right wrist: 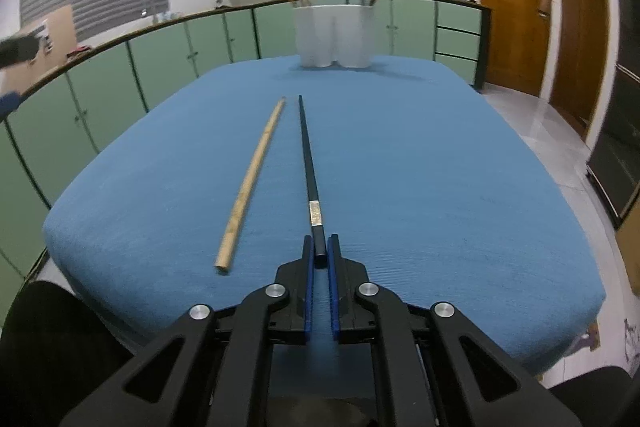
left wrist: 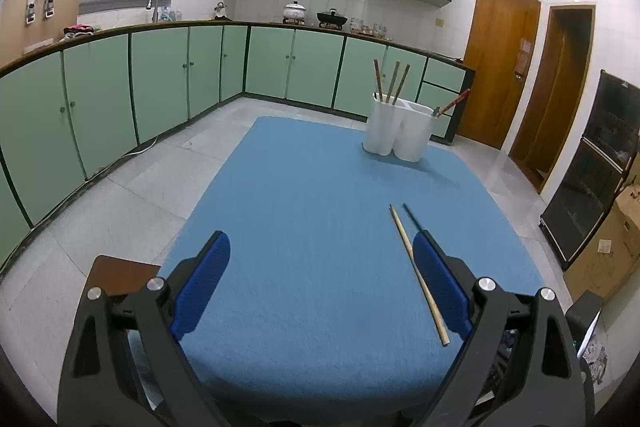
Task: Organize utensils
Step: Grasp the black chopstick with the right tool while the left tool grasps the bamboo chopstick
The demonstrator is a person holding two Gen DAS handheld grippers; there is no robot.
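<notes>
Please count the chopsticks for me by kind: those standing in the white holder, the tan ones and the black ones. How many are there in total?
chopsticks in the white holder: 4
tan chopstick on the blue cloth: 1
black chopstick: 1
Total: 6

In the left wrist view, the black chopstick (left wrist: 412, 217) is mostly hidden behind the right finger of the left gripper (left wrist: 320, 267). The lower ends of the chopsticks (left wrist: 390, 83) in the white holder (left wrist: 396, 131) are hidden inside it. In the right wrist view the holder and a dark object (right wrist: 16, 49) at the left edge are blurred.
</notes>
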